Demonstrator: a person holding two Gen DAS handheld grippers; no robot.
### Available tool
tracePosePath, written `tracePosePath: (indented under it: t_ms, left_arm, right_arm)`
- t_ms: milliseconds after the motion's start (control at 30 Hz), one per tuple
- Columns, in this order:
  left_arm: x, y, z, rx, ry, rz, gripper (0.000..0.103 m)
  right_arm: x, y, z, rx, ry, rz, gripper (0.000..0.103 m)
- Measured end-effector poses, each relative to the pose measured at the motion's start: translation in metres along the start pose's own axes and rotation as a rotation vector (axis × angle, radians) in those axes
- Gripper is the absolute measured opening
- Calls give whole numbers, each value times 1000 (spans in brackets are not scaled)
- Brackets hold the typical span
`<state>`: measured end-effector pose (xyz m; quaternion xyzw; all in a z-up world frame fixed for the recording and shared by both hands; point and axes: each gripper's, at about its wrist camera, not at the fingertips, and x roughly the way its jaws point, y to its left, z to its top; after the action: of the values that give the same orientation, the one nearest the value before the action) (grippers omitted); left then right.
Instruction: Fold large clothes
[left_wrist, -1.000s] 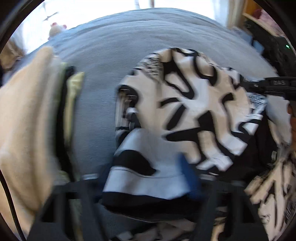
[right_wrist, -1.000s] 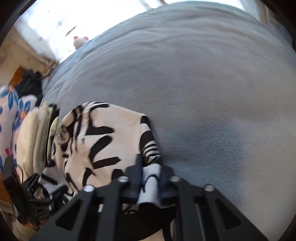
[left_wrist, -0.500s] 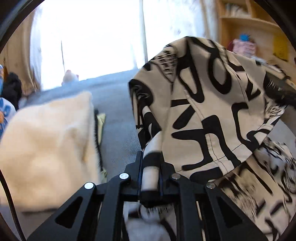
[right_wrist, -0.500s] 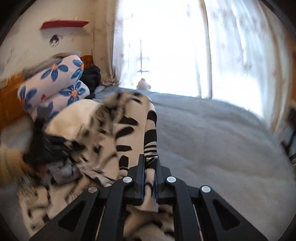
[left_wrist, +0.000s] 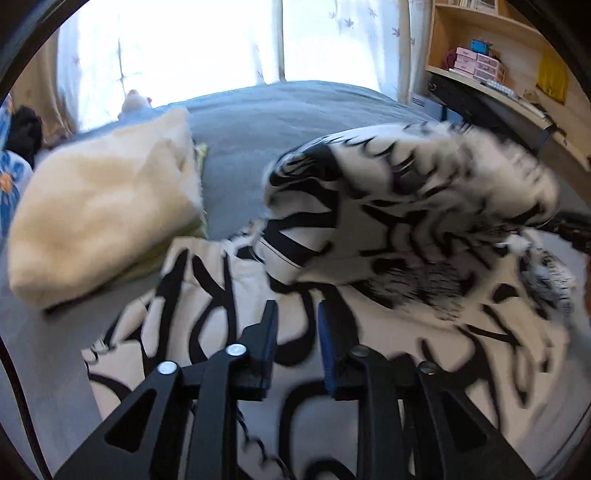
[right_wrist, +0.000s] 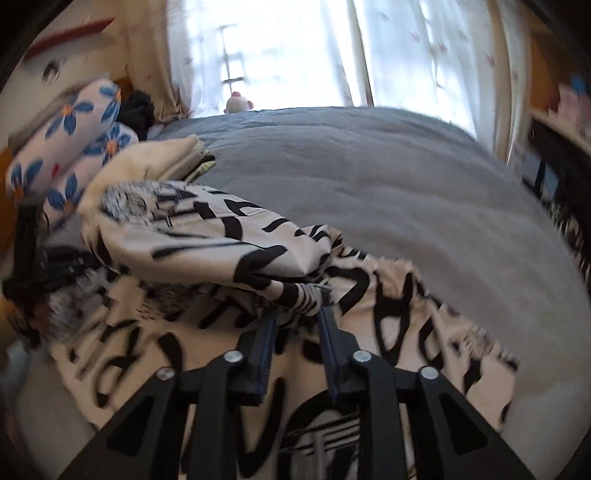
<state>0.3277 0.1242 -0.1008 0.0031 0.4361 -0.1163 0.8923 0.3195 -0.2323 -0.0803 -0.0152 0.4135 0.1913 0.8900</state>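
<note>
Left wrist view blurs the patterned garment (left_wrist: 406, 206), its edges unreadable.

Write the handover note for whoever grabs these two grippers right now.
Left gripper: open, nothing between its fingers, hovering over the black-and-white patterned garment.
Right gripper: open; a striped cuff sits at its fingertips, with no grip visible.
Garment: on the grey bed, lower layer lying spread, a folded-over flap dropping on top, blurred in motion.
Beside it: a stack of folded clothes with a cream piece on top.
Done: one fold thrown over.
Left: smooth the flap, finish folding, probably add it to the stack.
</note>
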Motion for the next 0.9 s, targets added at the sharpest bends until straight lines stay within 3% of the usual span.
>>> tracePosePath:
  t_ms: [133, 267, 367, 433, 667, 767, 833, 867, 900]
  left_arm:
    - [-12, 12, 11, -132, 92, -145, 60]
    - [-13, 29, 23, -296, 113, -314, 65]
    - [-5, 39, 33, -426, 128, -472, 74]
    - [8, 40, 38, -467, 139, -523, 74]
    - [57, 42, 56, -573, 164, -616, 74]
    - [78, 34, 68, -556, 176, -619, 74]
    - [91, 29, 80, -544, 172, -580, 73]
    - [93, 28, 85, -540, 164, -557, 64]
    - [95, 28, 93, -531, 146, -519, 56]
  right_arm:
    - [-5, 0, 0, 241, 39, 179, 49]
    - [5, -9, 3, 499, 82, 340, 65]
    - [21, -19, 0, 659, 119, 427, 67]
    - [31, -21, -1, 702, 137, 437, 68]
    - [76, -20, 1, 771, 171, 516, 68]
    - [101, -19, 11, 754, 195, 486, 68]
    - [119, -21, 19, 753, 208, 464, 67]
    - [121, -24, 22, 740, 204, 459, 67]
    - [123, -23, 32, 703, 187, 438, 58]
